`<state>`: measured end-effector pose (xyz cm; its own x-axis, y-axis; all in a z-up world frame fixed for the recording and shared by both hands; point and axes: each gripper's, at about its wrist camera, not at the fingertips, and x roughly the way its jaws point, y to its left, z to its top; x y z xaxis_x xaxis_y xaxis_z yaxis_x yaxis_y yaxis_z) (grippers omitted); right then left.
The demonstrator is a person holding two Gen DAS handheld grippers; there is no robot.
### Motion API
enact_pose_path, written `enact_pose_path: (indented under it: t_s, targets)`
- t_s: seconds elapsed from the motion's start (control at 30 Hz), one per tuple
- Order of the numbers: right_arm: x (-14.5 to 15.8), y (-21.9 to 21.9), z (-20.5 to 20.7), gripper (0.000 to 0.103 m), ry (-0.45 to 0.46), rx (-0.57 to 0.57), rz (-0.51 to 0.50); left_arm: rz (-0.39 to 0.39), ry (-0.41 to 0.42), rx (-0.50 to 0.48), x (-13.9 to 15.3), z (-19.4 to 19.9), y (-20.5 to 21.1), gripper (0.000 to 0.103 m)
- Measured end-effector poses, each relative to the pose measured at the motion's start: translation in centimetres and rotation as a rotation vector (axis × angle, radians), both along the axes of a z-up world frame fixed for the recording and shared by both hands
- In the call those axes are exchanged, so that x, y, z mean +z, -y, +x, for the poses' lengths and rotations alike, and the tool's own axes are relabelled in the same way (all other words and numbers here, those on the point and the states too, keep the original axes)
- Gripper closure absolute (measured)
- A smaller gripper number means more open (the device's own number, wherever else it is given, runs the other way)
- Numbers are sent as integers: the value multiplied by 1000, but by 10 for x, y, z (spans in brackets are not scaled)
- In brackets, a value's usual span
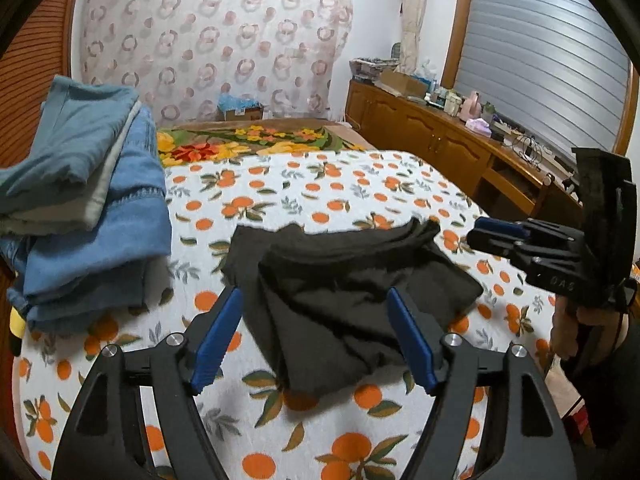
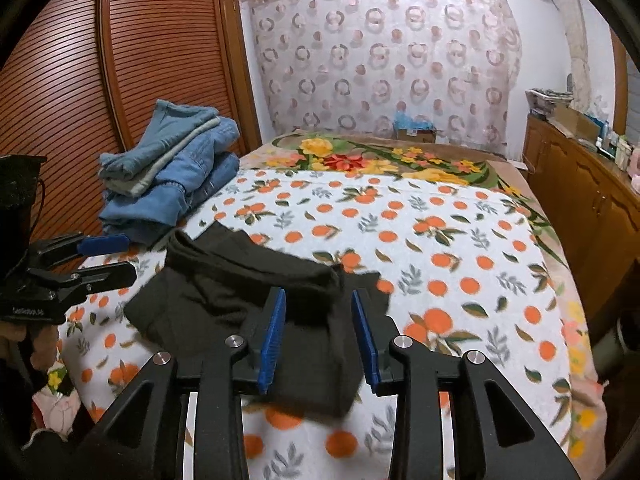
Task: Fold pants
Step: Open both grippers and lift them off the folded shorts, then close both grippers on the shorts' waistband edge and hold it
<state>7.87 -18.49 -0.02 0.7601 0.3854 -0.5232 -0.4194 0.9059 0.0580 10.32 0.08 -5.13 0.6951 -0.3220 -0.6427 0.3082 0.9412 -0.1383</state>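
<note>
Black pants (image 1: 352,292) lie folded in a rumpled bundle on the orange-print bedspread (image 1: 320,196). My left gripper (image 1: 316,296) is open, its blue pads wide apart on either side of the bundle's near left part, not pressing it. In the right wrist view the pants (image 2: 224,292) lie under and between the pads of my right gripper (image 2: 318,296), which is open by a narrower gap over the bundle's right end. Each gripper also appears in the other's view: the right gripper (image 1: 476,236) at the right, the left gripper (image 2: 120,258) at the left.
A stack of folded blue jeans (image 1: 92,216) (image 2: 172,176) sits on the bed's far left by a slatted wooden wardrobe door (image 2: 160,60). A cluttered wooden cabinet (image 1: 440,136) runs along the right. A floral blanket (image 2: 380,160) covers the bed's far end.
</note>
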Motion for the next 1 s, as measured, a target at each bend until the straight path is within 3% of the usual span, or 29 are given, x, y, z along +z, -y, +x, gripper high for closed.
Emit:
enact_pose_path:
  t_s: [0.23,0.57,0.9,1.0]
  targets:
    - [-17,11,-14,68,-71,12,-8,21,-56,-12,-22,-8,2,28]
    - [-25,10,-11,68,-130,27,-19,34,-105,-36,-40,-10,7,44]
    - [-32,7,-1,68,-155,31,-15,47,-111,-37,-43,-6,10,46]
    - [-33,6,1,75,-160,37,-16,48,-114,-40,-44,-4,11,52]
